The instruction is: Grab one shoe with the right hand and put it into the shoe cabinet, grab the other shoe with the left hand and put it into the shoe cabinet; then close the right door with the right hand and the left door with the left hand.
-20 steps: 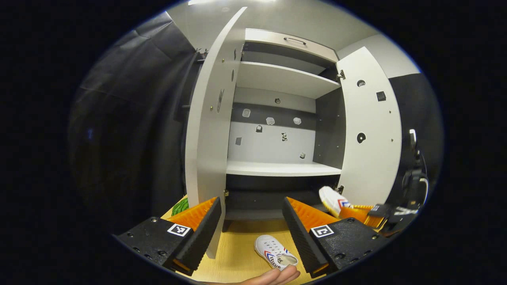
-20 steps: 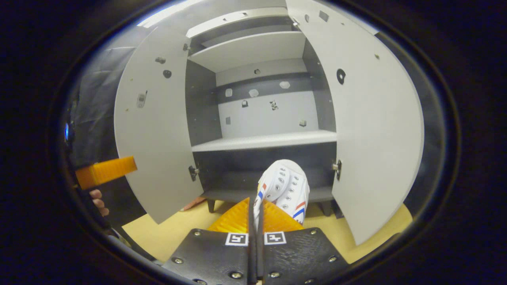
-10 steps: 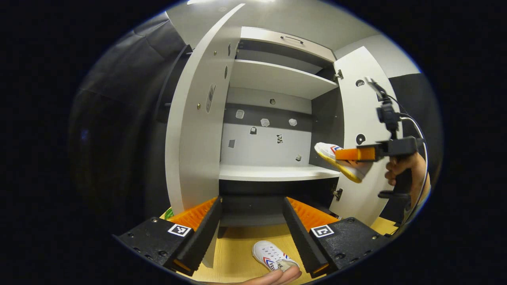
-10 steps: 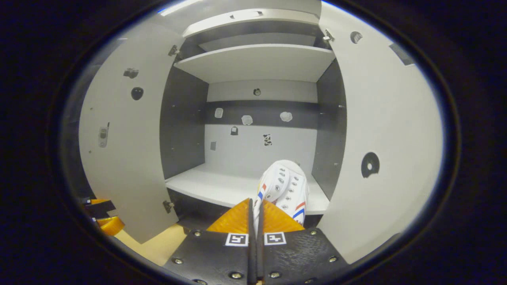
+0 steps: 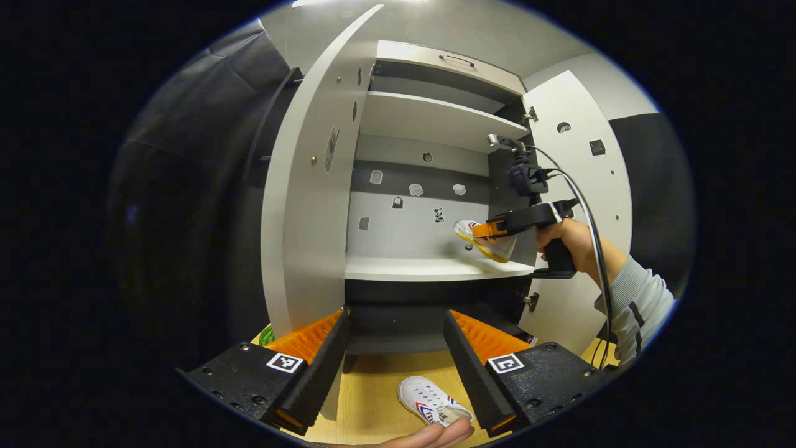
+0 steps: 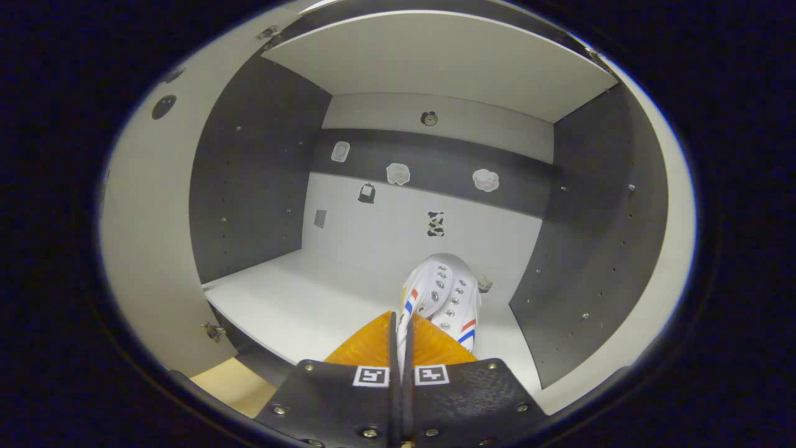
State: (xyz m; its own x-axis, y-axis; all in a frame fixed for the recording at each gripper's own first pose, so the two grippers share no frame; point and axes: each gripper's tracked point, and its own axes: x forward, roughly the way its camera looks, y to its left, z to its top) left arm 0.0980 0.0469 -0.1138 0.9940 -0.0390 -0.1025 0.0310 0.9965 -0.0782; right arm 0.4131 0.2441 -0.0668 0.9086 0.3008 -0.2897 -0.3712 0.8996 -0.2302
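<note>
First shoe over the shelf, not yet set down

The white sneaker (image 6: 444,297), pinched at its heel collar by the right gripper (image 6: 400,330) with jaws clamped on it, hangs over the cabinet's middle shelf (image 6: 298,308), at 3 o'clock in the left gripper view. The second sneaker (image 5: 430,399) lies on the wooden floor (image 5: 373,389) at 6 o'clock, between the fingers of the left gripper (image 5: 394,348), whose jaws stand apart. Left door (image 5: 308,186) and right door (image 5: 581,180) stand open; release, second shoe and both closings remain.
</note>
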